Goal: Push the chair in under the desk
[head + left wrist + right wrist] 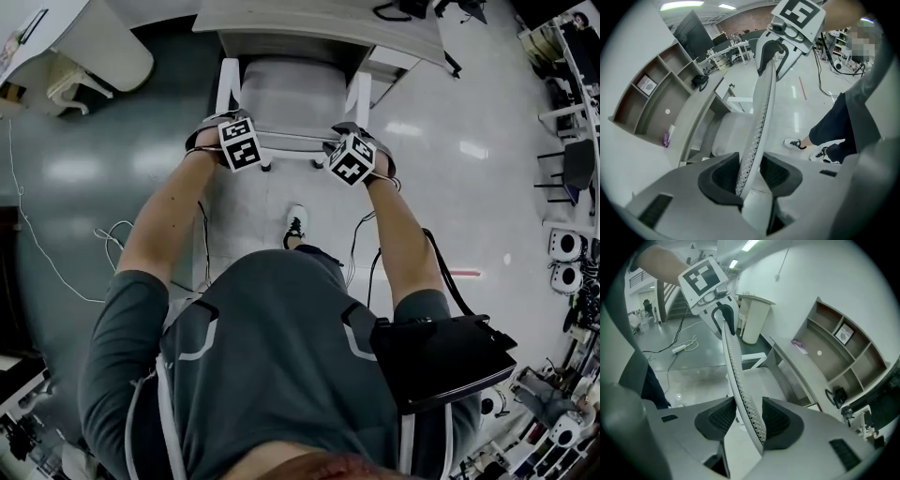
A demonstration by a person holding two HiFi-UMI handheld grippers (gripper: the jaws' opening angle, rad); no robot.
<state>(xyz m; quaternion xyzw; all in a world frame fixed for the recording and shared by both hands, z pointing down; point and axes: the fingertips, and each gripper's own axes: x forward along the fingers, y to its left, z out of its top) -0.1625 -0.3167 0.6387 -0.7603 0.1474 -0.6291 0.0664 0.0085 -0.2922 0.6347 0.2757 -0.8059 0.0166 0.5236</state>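
The dark ribbed pads [719,176] of the left gripper [750,176] sat closest to the lens, closed from both sides on the perforated top rim of the backrest [761,117] of the chair [291,94]. The right gripper [749,420] pinched the same rim in the same way, further along it. That rim ran crosswise from one gripper to the other, roughly parallel to the edge of the desk [309,23], so neither hand looked nearer. The desk lay straight ahead beyond the seat [759,380], whose front seemed just tucked beneath it, so the push should go squarely forward. Only the head view showed both hands level and the seat meeting the desk. Only the gripper views showed the pads' contact and the shelves [661,89] behind the desktop.
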